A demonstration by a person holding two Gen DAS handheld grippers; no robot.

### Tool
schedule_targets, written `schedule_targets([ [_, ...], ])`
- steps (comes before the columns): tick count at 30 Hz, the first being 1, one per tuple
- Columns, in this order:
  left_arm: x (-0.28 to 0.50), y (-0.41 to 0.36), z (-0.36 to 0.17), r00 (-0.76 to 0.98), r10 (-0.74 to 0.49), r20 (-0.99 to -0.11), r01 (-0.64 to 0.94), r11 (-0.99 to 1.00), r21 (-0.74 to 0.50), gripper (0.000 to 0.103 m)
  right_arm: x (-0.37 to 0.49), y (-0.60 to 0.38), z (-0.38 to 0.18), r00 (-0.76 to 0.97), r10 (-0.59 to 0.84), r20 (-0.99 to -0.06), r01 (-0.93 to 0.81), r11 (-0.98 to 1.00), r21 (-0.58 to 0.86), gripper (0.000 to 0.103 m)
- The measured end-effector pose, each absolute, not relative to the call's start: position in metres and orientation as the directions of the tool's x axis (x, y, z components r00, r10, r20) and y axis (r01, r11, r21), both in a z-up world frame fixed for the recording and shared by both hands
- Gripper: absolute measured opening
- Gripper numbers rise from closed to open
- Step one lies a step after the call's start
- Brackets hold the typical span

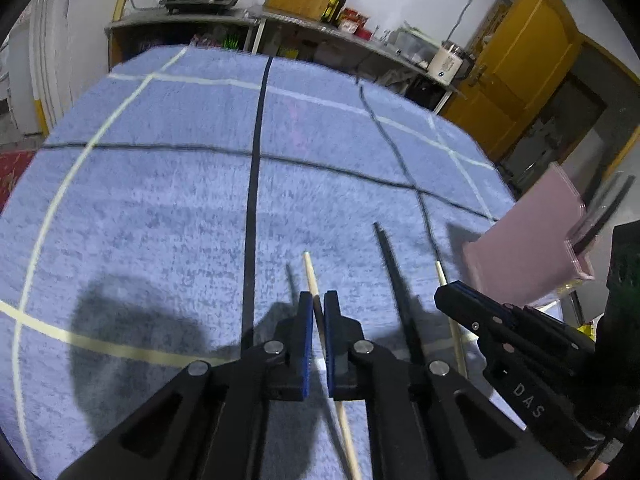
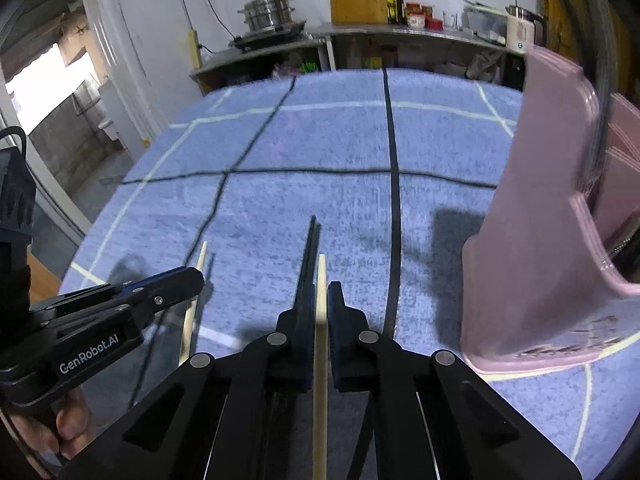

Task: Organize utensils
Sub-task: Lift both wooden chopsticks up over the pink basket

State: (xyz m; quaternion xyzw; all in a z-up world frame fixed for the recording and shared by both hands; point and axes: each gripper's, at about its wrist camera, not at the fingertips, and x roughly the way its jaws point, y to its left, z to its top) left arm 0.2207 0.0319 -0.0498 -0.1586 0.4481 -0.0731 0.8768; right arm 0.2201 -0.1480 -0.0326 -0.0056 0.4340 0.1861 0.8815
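In the left wrist view my left gripper (image 1: 319, 304) is shut on a pale wooden chopstick (image 1: 311, 272) that runs back between its blue pads. A pair of black chopsticks (image 1: 390, 272) lies on the blue cloth (image 1: 160, 200) just to its right. Further right, my right gripper (image 1: 452, 294) is seen side-on, gripping a second pale chopstick (image 1: 440, 274). In the right wrist view the right gripper (image 2: 320, 300) is shut on that pale chopstick (image 2: 321, 276). The black chopsticks (image 2: 313, 240) pass outside its left finger. The left gripper (image 2: 192, 278) and its chopstick (image 2: 201, 258) show at left.
A pink utensil holder (image 2: 540, 240) stands upright on the cloth at the right, close beside the right gripper, also in the left wrist view as the holder (image 1: 528, 236). A hand (image 2: 60, 428) grips the left tool. A counter (image 2: 360, 34) with pots and bottles lies beyond the table.
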Motion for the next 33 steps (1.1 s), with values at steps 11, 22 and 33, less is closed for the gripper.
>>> schedule_targets([
  [11, 0.186, 0.034, 0.023, 0.678, -0.302, -0.670, 0.077, 0.936, -0.344, 0.005, 0.181, -0.170, 0.043, 0.657, 0.379, -0.652, -0.360, 0.917, 0.170, 0.006],
  [22, 0.156, 0.022, 0.075, 0.733, -0.322, -0.599, 0.161, 0.938, -0.307, 0.005, 0.146, -0.198, 0.086, 0.718, 0.391, -0.576, -0.355, 0.917, 0.181, 0.006],
  [33, 0.152, -0.002, 0.097, 0.725, -0.371, -0.580, 0.229, 0.924, -0.305, 0.004, 0.128, -0.235, 0.111, 0.768, 0.368, -0.524, -0.315, 0.930, 0.191, 0.006],
])
